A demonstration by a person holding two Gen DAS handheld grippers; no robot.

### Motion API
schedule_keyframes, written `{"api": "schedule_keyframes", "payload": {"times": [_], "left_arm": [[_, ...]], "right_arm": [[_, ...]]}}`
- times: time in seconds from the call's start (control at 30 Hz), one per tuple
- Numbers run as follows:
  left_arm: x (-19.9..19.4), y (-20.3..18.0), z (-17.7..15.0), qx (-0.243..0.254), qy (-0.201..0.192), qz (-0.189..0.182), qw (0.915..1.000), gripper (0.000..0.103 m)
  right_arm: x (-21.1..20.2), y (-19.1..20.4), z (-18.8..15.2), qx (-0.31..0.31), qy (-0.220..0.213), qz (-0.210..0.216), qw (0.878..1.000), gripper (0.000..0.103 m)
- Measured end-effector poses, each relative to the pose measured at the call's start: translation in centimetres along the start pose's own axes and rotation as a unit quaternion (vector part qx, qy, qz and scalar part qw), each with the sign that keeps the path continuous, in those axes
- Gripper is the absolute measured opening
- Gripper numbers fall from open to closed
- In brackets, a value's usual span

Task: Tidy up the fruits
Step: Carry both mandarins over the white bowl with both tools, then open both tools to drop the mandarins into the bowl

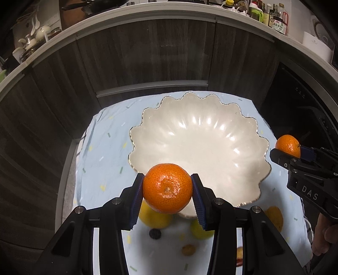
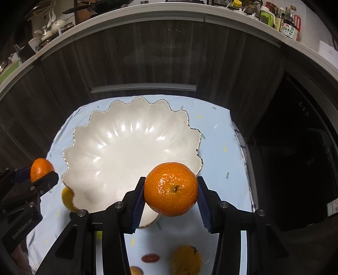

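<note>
Round orange mandarin (image 1: pixel 168 188) clamped at sides in left gripper (image 1: pixel 168 190) jaws; second mandarin (image 2: pixel 171 189) clamped by right gripper (image 2: pixel 171 190). Soft, light fruit; scalloped white ceramic bowl (image 1: pixel 147 135) judged fragile.

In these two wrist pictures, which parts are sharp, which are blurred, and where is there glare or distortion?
Left wrist view: the held tangerine is sharp, the fruits under the left gripper are blurred, the white bowl shows glare, and the counter edge bends from fisheye. Right wrist view: the other tangerine is sharp, and the fruits below it are soft.
</note>
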State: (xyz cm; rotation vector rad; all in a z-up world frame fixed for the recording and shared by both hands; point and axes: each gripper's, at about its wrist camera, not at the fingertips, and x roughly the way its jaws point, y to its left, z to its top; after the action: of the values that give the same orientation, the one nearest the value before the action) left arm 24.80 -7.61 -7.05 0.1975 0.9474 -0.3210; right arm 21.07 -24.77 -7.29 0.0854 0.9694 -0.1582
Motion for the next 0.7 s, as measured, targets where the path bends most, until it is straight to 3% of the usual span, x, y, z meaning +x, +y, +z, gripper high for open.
{"api": "schedule_keyframes", "payload": {"times": [0.7], "left_arm": [[6.0,0.5,2.7,-0.007,0.026,-0.003,0.9996,0.043]], "right_arm": [[5.2,-0.5,2.6,0.001,0.025,-0.012,1.0,0.046]]}}
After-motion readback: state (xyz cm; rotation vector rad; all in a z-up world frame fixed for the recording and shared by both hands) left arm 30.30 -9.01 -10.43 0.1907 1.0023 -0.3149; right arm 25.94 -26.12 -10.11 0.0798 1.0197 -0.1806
